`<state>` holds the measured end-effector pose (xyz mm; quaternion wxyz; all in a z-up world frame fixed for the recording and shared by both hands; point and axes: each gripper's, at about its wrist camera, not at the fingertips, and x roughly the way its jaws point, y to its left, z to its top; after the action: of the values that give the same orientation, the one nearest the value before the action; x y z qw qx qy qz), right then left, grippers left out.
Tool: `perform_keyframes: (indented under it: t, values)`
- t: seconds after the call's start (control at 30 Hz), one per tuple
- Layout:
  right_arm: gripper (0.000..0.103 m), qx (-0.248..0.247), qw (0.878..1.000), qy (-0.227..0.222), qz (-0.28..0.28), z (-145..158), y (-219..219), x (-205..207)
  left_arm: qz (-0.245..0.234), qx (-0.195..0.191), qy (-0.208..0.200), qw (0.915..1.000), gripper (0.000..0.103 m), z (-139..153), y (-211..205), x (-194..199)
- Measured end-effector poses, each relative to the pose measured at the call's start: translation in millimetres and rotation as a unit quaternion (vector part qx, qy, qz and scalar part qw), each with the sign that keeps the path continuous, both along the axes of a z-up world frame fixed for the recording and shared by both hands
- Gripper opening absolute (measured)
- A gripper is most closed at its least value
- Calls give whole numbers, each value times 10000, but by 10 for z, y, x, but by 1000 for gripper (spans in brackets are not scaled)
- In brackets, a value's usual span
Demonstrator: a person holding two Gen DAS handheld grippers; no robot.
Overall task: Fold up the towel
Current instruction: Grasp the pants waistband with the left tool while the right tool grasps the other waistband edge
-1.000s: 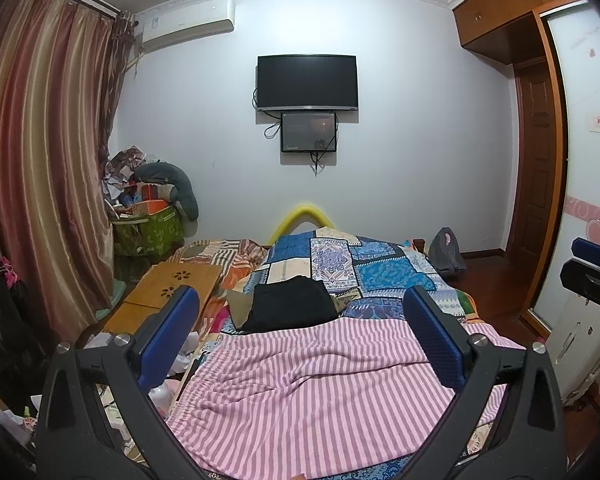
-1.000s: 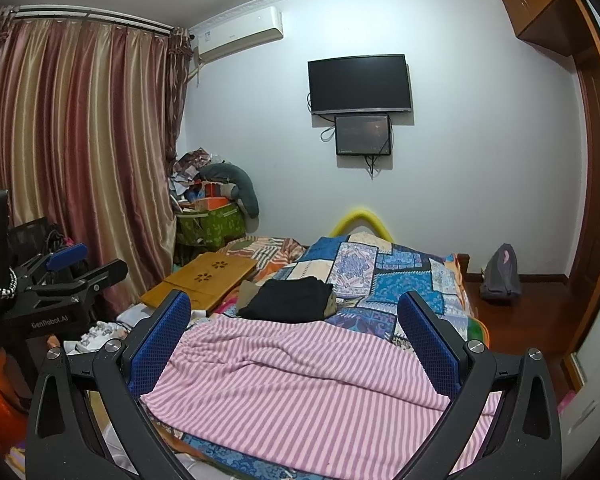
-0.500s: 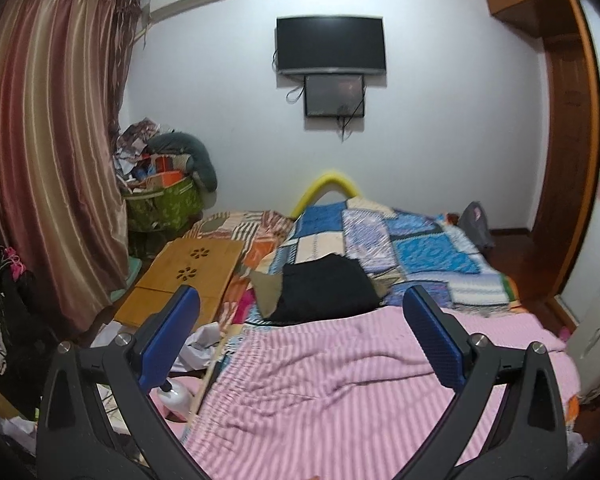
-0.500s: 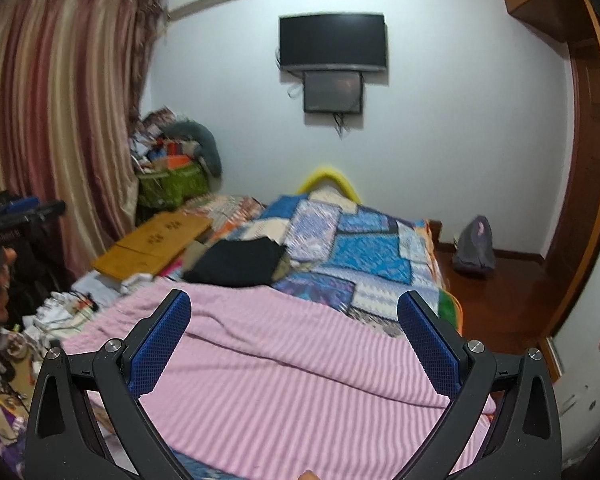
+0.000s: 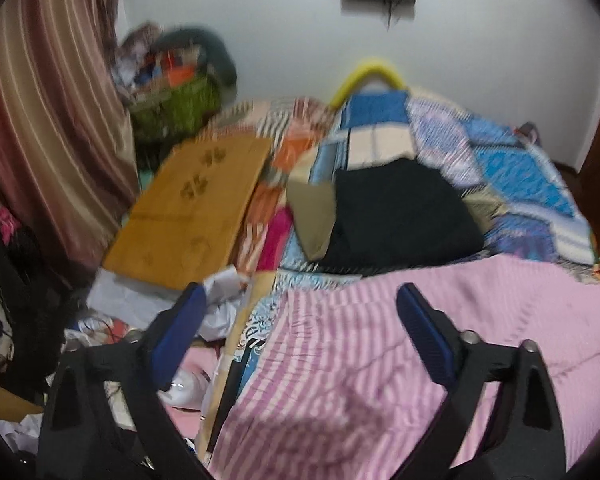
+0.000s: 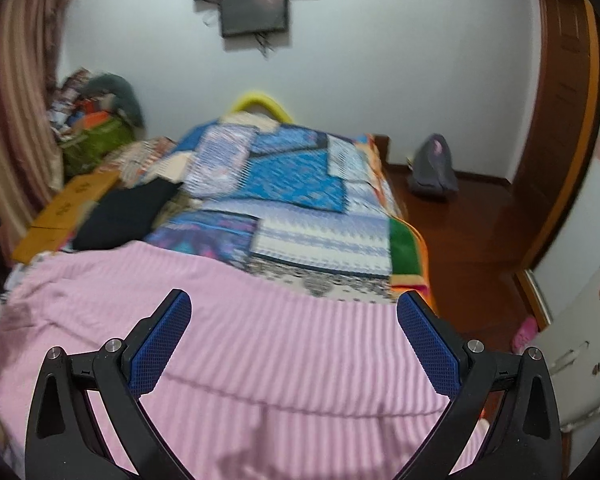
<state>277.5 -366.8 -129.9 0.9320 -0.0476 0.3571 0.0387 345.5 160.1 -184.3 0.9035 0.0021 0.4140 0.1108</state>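
- The bed [image 6: 324, 240] filled most of both views, covered by a patchwork quilt [image 6: 296, 184] in blues and whites.
- The towel [image 6: 260, 344], pink with pale stripes, lay spread and slightly rumpled across the near end of the bed, on top of the quilt.
- A striped curtain [image 5: 40, 112] hung on the left, with a wooden board [image 5: 196, 204] beside the bed.
- A black folded garment [image 5: 396, 216] sat on the quilt just beyond the towel's far edge.
- The left gripper [image 5: 300, 312] hung above the towel's left corner, its fingers spread with nothing between them; the jaws had just been closing a little.
- The right gripper [image 6: 294, 316] hung over the towel's right side, fingers spread wide and clear of the cloth.
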Motion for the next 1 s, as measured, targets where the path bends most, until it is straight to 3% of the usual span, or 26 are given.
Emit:
perform_keyframes:
  t: [0.2,0.33,0.5,0.63,0.7,0.73,0.8,0.83,0.9,1.0]
  values:
    - [97,88,9980,568,-253,-470,-332,542,233,-181,855,9959,85,-784,367,584]
    - [96,-19,9956,924,-127,-718,-413,719,220,-405,1365,9896,74,-1220,525,792]
    - [88,-265,9902,1360,171,-1106,-480,1105,154,-657,1549,9856,66,-1475,567,860]
    - [78,-658,9804,1815,394,-1414,-413,1283,-18,-690,1502,9862,43,-1480,501,810]
    - [75,-592,9817,1756,444,-1444,-405,1248,-65,-567,1526,9866,40,-1465,423,837]
    - [71,-548,9827,1716,432,-1426,-412,1224,-93,-451,1513,9874,38,-1456,387,827]
    - [42,-415,9837,1687,457,-1369,-422,1160,-58,-250,1462,9889,33,-1426,320,819]
    - [33,-413,9842,1659,453,-1347,-422,1135,-5,-172,1431,9896,29,-1400,309,807]
    - [8,-463,9842,1652,449,-1306,-396,1089,85,-89,1331,9910,27,-1336,299,783]
    - [5,-665,9842,1576,446,-1263,-313,1039,191,214,1127,9932,21,-1175,270,737]
